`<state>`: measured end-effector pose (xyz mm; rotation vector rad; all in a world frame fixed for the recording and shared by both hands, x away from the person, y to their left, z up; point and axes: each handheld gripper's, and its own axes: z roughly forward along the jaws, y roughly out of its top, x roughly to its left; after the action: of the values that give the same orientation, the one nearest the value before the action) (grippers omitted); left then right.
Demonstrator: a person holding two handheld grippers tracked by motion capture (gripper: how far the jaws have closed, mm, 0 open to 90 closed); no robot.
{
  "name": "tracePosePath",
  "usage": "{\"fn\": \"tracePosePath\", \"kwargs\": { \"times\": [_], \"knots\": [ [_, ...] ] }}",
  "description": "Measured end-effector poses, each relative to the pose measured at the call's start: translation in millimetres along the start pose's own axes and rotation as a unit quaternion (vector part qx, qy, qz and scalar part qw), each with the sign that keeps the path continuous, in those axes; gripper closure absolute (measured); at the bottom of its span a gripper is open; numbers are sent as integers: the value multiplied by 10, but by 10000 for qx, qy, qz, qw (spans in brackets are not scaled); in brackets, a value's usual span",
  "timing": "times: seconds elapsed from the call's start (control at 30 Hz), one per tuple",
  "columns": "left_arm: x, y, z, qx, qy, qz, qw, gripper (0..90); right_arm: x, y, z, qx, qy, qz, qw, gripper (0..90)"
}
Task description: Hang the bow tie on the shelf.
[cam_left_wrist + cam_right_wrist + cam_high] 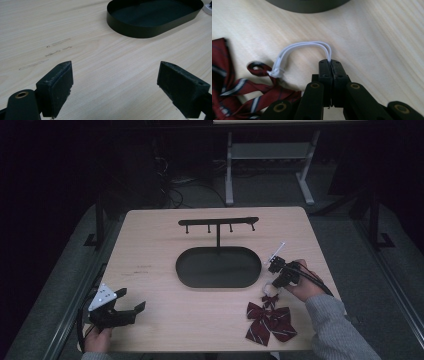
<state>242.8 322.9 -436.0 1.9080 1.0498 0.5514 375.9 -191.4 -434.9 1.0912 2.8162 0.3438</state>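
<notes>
Bow tie point(270, 321), dark red with stripes, lay at near right table point(165, 320) edge. Right gripper point(331, 60) clenched on its white elastic loop point(305, 45), just near of black oval tray point(218, 267). Left gripper point(131, 300) released, jaws wide, nothing between, near left corner.

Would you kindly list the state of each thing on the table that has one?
Left claw: open, nothing between its jaws.
Right claw: shut on the white elastic loop.
Bow tie: lying flat on the table, tied to that loop.
Tray: empty.
Hook rack: upright, nothing hanging.
</notes>
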Motion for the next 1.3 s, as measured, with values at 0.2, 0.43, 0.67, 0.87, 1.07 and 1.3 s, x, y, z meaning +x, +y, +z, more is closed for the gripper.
{"fn": "tracePosePath", "kwargs": {
  "times": [0.2,0.43,0.67,0.87,1.07,1.3],
  "knots": [
    [-12,-1,4,-12,-7,12,10000,130,41,-36,-103,-181,124,-89,9997,881],
    [-17,-1,0,-10,3,4,10000,130,131,-30,-280,-391,237,-270,9986,882],
    [-11,1,-7,-21,30,-6,10000,130,224,1,-416,-503,300,-448,9973,882],
    [-12,4,-5,-37,54,-31,10000,130,301,19,-504,-616,426,-624,9952,882],
    [-3,0,12,4,44,-43,10000,130,357,52,-647,-771,470,-781,9928,882],
    [-3,4,6,-5,40,2,10000,130,408,100,-711,-804,503,-921,9912,881]
  ]
}}
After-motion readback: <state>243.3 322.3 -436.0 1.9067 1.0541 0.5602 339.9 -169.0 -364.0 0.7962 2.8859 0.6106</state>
